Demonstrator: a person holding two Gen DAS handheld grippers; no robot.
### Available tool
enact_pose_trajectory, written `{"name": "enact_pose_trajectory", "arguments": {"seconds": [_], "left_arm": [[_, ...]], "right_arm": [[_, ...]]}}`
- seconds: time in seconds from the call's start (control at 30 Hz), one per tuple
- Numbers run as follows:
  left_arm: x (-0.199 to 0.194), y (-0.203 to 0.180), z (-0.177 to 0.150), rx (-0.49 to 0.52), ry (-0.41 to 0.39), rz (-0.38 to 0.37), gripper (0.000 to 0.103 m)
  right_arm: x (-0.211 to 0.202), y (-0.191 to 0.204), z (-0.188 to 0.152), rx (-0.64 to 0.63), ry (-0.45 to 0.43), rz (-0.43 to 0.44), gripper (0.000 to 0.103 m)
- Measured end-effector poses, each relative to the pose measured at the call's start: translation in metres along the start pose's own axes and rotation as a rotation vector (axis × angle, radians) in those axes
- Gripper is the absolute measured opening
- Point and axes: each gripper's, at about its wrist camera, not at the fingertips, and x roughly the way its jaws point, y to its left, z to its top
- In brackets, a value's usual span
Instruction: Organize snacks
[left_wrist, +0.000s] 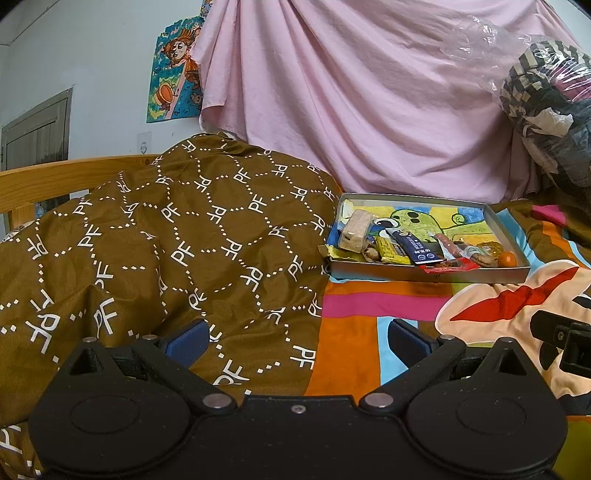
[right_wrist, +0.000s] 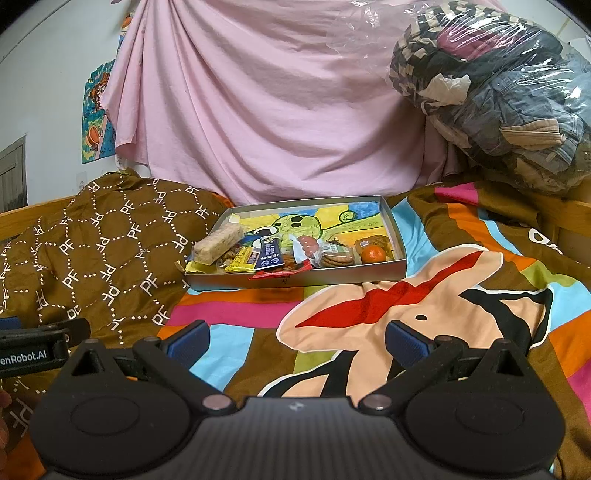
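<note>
- At the far left, a brown quilt (right_wrist: 110, 240) with white "PF" letters is lying in a heap on the bed, and its edge is reaching up to the left side of the box.
- The left gripper (left_wrist: 297, 341) is hovering low over the border where the brown quilt is meeting the colourful bedsheet (left_wrist: 369, 306). Its blue pads (left_wrist: 186, 338) are standing wide apart, and nothing is sitting between them.
- In the middle, a shallow grey box (right_wrist: 295, 278) with a green cartoon drawing inside is resting on the bedsheet, well beyond both grippers.
- The snacks are all lying inside the box, along its near wall: a pale wrapped bar (right_wrist: 218, 243) at the left end, then a yellow packet (right_wrist: 242, 260), a dark blue packet (right_wrist: 269, 254), a red wrapper (right_wrist: 280, 273) that is partly overhanging the wall, a pack of round biscuits (right_wrist: 334, 256), and a small orange fruit (right_wrist: 373, 254) at the right end.
- The right gripper (right_wrist: 297, 341) is hovering over the bedsheet in front of the box. Its fingers are also spread wide and are holding nothing.
- Behind everything, a pink sheet (right_wrist: 277, 110) is hanging like a curtain.
- At the far right, a clear plastic bag of clothes (right_wrist: 498, 92) is sitting at the corner of the bed.
</note>
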Motion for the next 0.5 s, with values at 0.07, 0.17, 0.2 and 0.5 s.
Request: {"name": "enact_pose_trajectory", "arguments": {"seconds": [0.07,0.17,0.2,0.5], "left_arm": [[-0.0001,0.0001,-0.0001,0.000,0.001,0.001,0.102],[-0.0001,-0.0002,-0.0005,0.003,0.000,0.001,0.102],[-0.0003,-0.0004,-0.0009,0.004,0.000,0.002,0.102],[0.0000,-0.0004,-0.0013,0.004,0.001,0.004,0.102]], "right_arm": [[-0.0002,-0.0001,-0.0001,0.000,-0.001,0.001,0.103],[0.0000,0.0002,0.0000,-0.001,0.001,0.000,0.103],[-0.0002,0.0003,0.0001,-0.001,0.001,0.000,0.103],[-0.0003,-0.0004,0.0002,0.004,0.003,0.000,0.103]]}}
